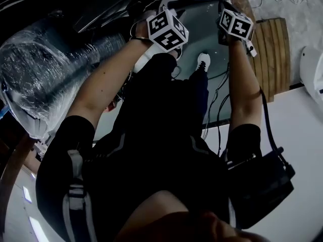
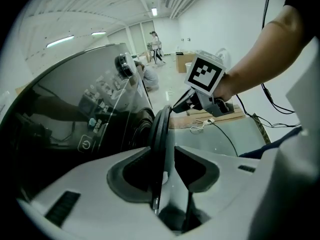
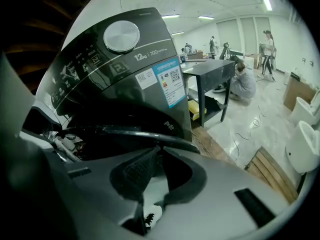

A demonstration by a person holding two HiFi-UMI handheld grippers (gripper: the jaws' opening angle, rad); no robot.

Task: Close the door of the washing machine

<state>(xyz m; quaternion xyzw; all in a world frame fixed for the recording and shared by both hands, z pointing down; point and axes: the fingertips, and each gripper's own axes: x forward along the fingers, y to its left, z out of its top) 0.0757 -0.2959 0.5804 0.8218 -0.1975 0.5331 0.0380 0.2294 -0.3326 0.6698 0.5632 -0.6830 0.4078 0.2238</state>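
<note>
The washing machine is a dark top-loader whose control panel (image 3: 150, 69) carries a silver dial (image 3: 121, 35). Its glass door stands raised, and the dark door rim (image 2: 161, 126) runs edge-on between the jaws of my left gripper (image 2: 162, 151). Those jaws stand wide, with a gap beside the rim. My right gripper (image 3: 159, 150) has its tips nearly together with nothing between the pads, right at the door rim (image 3: 130, 133) that crosses in front of them. From the left gripper view, the right gripper (image 2: 186, 104) sits at the rim's far end. Both marker cubes (image 1: 167, 30) (image 1: 235, 24) show in the head view.
A black table (image 3: 210, 71) stands behind the machine, with a person crouching (image 3: 242, 81) near it and others farther back. A wooden pallet (image 3: 272, 171) and loose cables (image 2: 210, 124) lie on the floor. A plastic-wrapped bulk (image 1: 45, 69) is at the left.
</note>
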